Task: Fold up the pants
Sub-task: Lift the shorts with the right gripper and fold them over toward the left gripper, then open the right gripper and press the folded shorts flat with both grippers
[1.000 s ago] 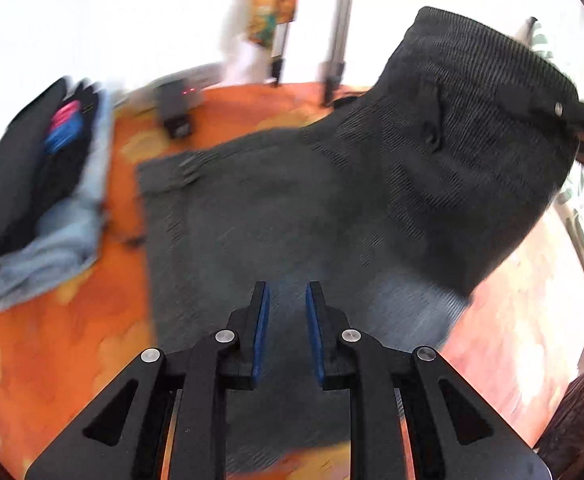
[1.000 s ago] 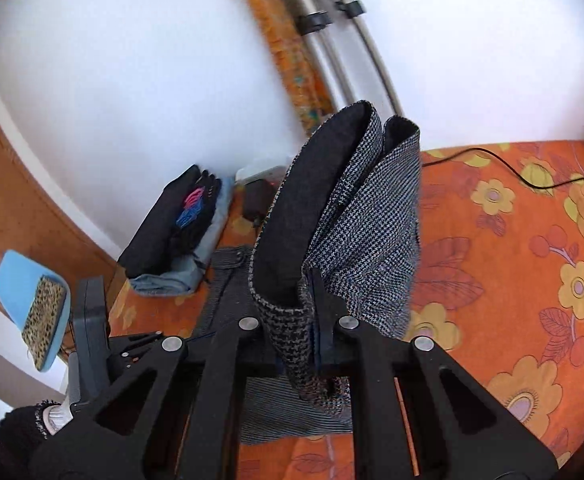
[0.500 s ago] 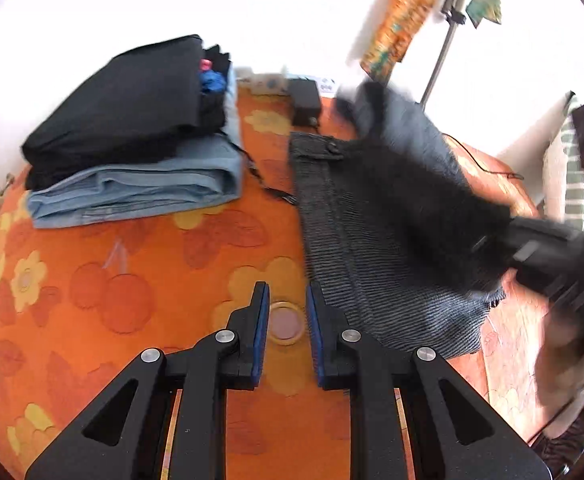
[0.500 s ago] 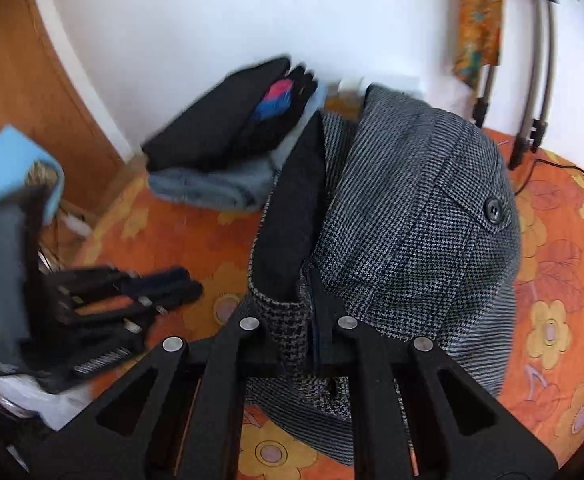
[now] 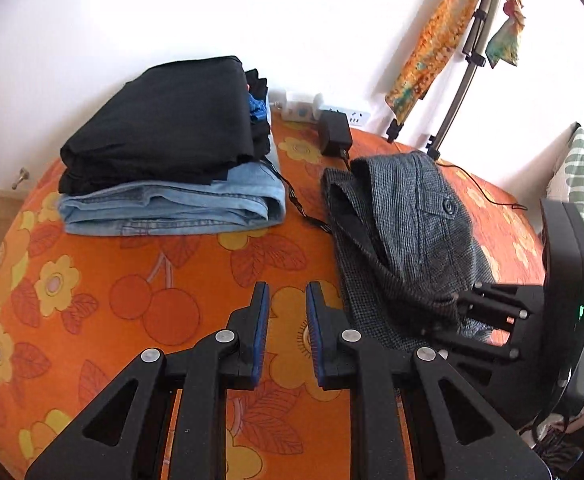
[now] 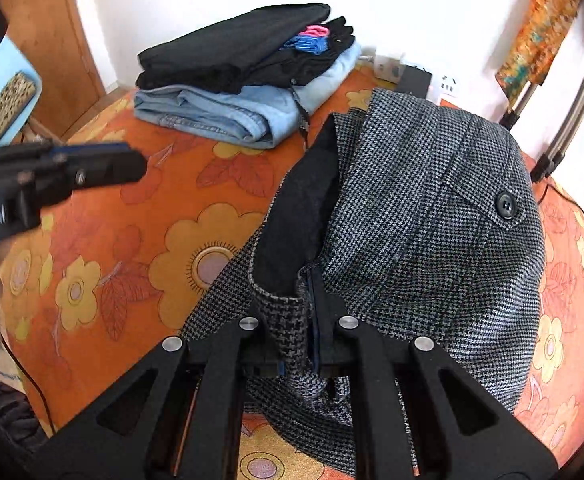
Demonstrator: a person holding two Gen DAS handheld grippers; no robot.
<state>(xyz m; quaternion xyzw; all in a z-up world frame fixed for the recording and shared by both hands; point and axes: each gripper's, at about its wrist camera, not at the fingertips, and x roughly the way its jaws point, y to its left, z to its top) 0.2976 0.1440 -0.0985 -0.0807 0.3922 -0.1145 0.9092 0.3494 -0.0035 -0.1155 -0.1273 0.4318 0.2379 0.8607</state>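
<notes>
Nearest, the left tongs (image 5: 288, 320) are hovering over the orange flowered cover (image 5: 172, 304), blue pads narrowly apart, nothing between them, only a yellow flower showing in the gap. From the right wrist view the left tongs (image 6: 132, 164) are sitting at the left edge, blurred, apart from the pants.

The right tongs (image 6: 312, 312) are clamping a fold of the grey houndstooth pants (image 6: 432, 232), fabric bunching between the pads. In the left wrist view the right tongs (image 5: 458, 308) are coming in from the right, tips buried in the cloth. The pants (image 5: 404, 240) are lying folded over on the cover, right of centre, black lining showing along the left fold, a buttoned pocket flap (image 6: 506, 204) facing up. Part of the pants is lying flat on the cover while the upper layer is humping up.

Further back on the left, a pile of folded clothes (image 5: 172, 160) is resting on the cover: light blue denim at the bottom, black garments on top, a bit of blue and pink peeking out. A thin dark cord (image 5: 296, 204) is running between pile and pants.

At the far edge a black adapter (image 5: 334, 134) and a white power strip (image 5: 312, 110) are sitting against the white wall (image 5: 252, 20). Far right, an orange patterned cloth (image 5: 436, 40) is hanging from a metal stand (image 5: 464, 80). Far left, a wooden door (image 6: 52, 40) is showing.
</notes>
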